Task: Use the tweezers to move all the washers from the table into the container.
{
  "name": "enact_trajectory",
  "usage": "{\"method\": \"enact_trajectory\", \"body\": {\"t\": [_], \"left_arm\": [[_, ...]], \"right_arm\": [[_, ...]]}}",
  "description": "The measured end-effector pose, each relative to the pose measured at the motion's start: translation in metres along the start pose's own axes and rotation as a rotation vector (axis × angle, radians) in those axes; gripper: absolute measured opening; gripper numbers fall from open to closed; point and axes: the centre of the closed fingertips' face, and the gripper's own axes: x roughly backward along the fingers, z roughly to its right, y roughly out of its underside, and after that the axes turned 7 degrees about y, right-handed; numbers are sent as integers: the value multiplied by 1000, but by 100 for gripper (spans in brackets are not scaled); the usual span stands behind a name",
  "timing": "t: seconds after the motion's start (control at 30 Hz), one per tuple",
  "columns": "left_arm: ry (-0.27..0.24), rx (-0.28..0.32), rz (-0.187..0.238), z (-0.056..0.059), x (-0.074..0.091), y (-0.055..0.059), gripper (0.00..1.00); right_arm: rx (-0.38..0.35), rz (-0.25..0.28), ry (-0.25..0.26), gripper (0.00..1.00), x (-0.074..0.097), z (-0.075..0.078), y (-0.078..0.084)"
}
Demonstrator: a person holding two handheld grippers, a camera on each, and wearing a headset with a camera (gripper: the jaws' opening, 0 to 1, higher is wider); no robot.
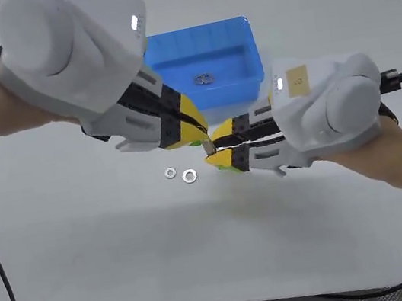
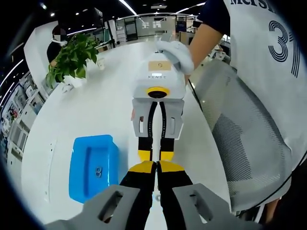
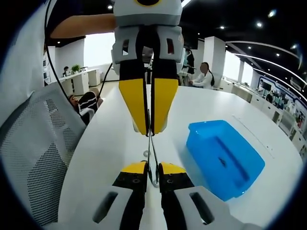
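- The left gripper (image 1: pixel 200 134) reaches in from the upper left of the head view, and the right gripper (image 1: pixel 217 152) comes from the right. Their yellow tips meet nose to nose above the white table (image 1: pixel 126 256).
- The tweezers (image 3: pixel 151 153) run as a thin metal strip between the two grippers. In the right gripper view, each gripper's jaws are clenched on one end of them.
- Two washers (image 1: pixel 171 172) (image 1: pixel 189 176) lie side by side on the table, just below and left of the gripper tips, apart from the tweezers.
- The blue container (image 1: pixel 241 43) stands on the table behind the grippers, with one washer (image 1: pixel 204 80) on its floor.
- A potted plant (image 2: pixel 72 57) sits at the table's far end in the left gripper view.
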Motion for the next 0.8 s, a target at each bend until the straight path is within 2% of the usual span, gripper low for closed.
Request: {"method": "enact_trajectory", "body": {"t": [0.33, 0.8], "left_arm": [[-6, 9, -10, -2, -1, 5, 6], [2, 17, -10, -1, -5, -3, 6]], "right_arm": [[4, -8, -4, 11, -2, 0, 3], [3, -21, 0, 11, 1, 1, 4]]}}
